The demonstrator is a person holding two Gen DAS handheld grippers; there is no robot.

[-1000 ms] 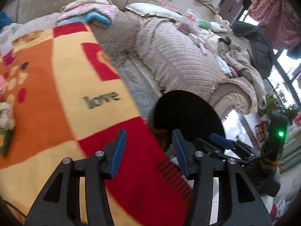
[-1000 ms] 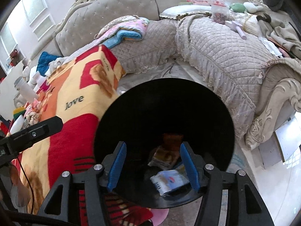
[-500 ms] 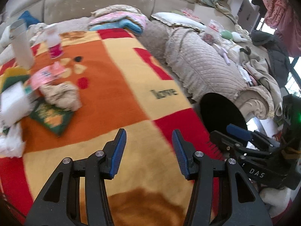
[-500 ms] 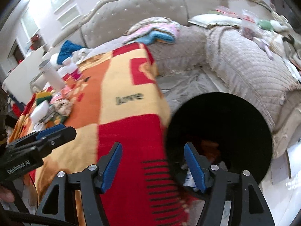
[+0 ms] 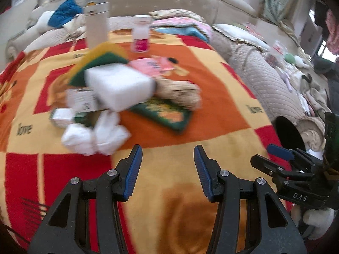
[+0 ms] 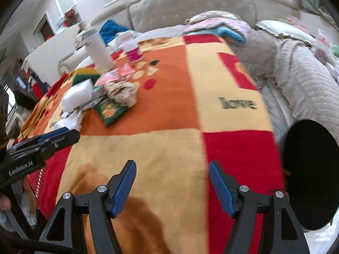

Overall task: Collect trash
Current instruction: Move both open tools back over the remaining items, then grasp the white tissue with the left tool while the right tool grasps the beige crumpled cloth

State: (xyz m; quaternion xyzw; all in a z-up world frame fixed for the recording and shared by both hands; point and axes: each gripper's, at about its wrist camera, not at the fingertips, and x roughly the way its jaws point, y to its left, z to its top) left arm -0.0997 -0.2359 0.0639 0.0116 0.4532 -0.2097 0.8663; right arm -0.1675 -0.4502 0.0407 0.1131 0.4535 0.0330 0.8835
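Note:
A pile of trash lies on the patchwork blanket [image 5: 211, 127]: crumpled white tissue [image 5: 95, 135], a white block [image 5: 118, 84], a green wrapper [image 5: 163, 112], a crumpled beige wad [image 5: 180, 92] and a pink packet [image 5: 152, 65]. My left gripper [image 5: 167, 150] hovers open just short of the pile, nothing between its fingers. My right gripper [image 6: 172, 167] is over bare blanket, its jaws opening and empty. The black bin [image 6: 311, 173] stands at the blanket's right edge, its inside dark. The green wrapper [image 6: 110, 110] and beige wad [image 6: 122, 92] lie far ahead of the right gripper.
A tall white tumbler [image 5: 96, 27] and a small pink-labelled bottle [image 5: 141, 36] stand behind the pile. A quilted beige sofa [image 5: 264, 78] wraps the far and right sides, with folded towels [image 6: 222, 26] on it. A hand [image 6: 4, 201] shows at the left edge.
Both views have swung left, away from the bin and onto the blanket with the trash pile. The bin now sits at the right edge. The right jaws have widened.

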